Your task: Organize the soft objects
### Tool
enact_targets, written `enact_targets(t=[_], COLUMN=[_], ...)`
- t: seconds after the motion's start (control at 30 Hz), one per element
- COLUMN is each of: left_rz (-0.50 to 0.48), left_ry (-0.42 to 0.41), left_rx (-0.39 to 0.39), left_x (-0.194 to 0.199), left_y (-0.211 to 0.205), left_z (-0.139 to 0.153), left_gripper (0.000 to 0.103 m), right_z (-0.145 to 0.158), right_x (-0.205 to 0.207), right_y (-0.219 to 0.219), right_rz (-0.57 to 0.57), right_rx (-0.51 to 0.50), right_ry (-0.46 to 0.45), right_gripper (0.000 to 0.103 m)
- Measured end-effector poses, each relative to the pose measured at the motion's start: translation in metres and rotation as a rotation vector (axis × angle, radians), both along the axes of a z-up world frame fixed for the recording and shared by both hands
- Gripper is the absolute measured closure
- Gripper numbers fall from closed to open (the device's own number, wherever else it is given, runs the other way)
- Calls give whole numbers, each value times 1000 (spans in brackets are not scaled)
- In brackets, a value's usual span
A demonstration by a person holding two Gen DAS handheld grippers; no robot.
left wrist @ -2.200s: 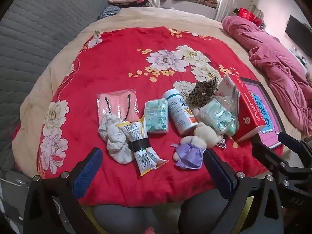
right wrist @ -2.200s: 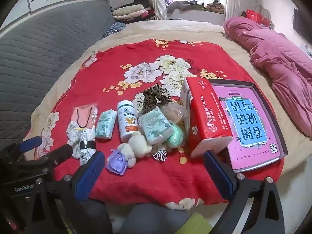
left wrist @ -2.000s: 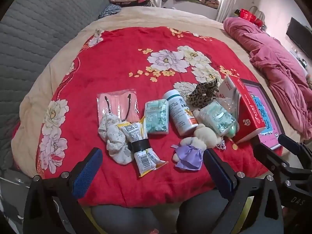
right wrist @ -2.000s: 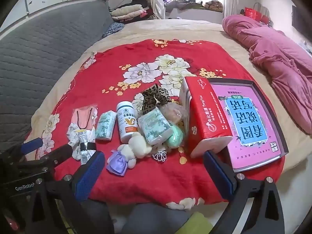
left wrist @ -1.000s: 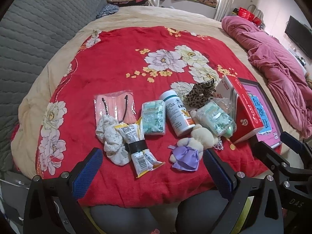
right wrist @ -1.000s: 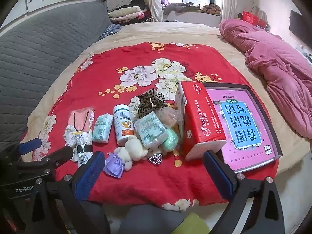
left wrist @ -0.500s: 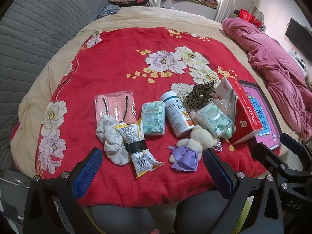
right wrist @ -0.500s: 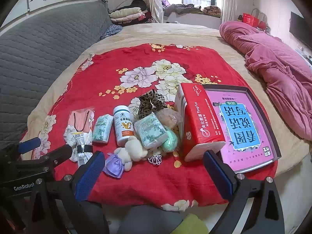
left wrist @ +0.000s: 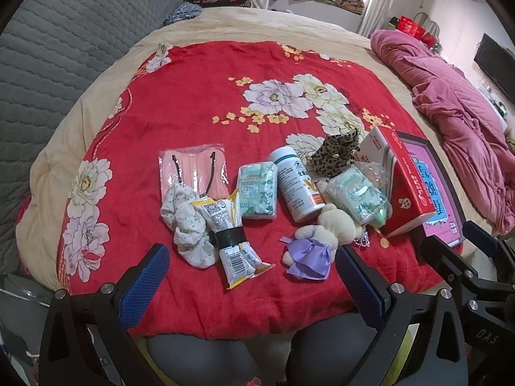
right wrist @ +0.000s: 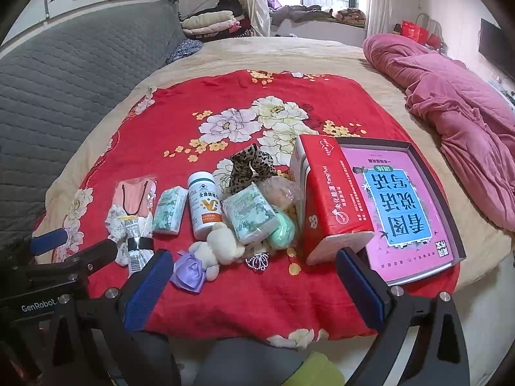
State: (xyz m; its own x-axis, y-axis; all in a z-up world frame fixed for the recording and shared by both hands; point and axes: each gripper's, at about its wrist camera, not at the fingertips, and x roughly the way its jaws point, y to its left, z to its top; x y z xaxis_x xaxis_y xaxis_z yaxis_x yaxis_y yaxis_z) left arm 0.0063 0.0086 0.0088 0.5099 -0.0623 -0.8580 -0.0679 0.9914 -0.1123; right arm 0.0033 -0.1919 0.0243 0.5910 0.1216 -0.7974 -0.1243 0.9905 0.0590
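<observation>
A cluster of small items lies on a red floral blanket (left wrist: pixel 180 103) near the bed's front edge. Among them are a plush bear in a purple dress (left wrist: pixel 317 241) (right wrist: pixel 206 257), a white floral scrunchie (left wrist: pixel 186 222), a leopard-print scrunchie (left wrist: pixel 336 156) (right wrist: pixel 249 165), two green tissue packs (left wrist: pixel 257 191) (right wrist: pixel 252 214), a pink mask packet (left wrist: pixel 193 170), a snack packet (left wrist: pixel 230 234) and a white bottle (left wrist: pixel 296 183) (right wrist: pixel 204 206). My left gripper (left wrist: pixel 249 281) hovers open just in front of the cluster, holding nothing. My right gripper (right wrist: pixel 254 281) is open too, below the bear and a red tissue box (right wrist: pixel 328 199).
A shallow box with a pink book cover (right wrist: pixel 399 206) lies right of the red tissue box. A crumpled pink quilt (right wrist: pixel 450 96) fills the bed's right side. A grey padded headboard (right wrist: pixel 70 90) runs along the left. Folded clothes (right wrist: pixel 209 21) are stacked at the back.
Both views shifted only slightly; the grippers drifted a little and stayed open. Nothing on the blanket moved.
</observation>
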Motion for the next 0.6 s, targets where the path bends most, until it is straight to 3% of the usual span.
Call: enact_targets(t=[0.23, 0.6], left_rz=[21, 119], left_ry=[22, 93], left_rx=[-36, -61], left_x=[1, 0], left_y=[13, 69], left_z=[-6, -35], left_gripper=[0, 0], right_z=[-4, -22], right_x=[1, 12], right_y=[0, 2], right_rz=[7, 33], right_rx=[3, 14], right_ry=[4, 39], right_gripper=[2, 2])
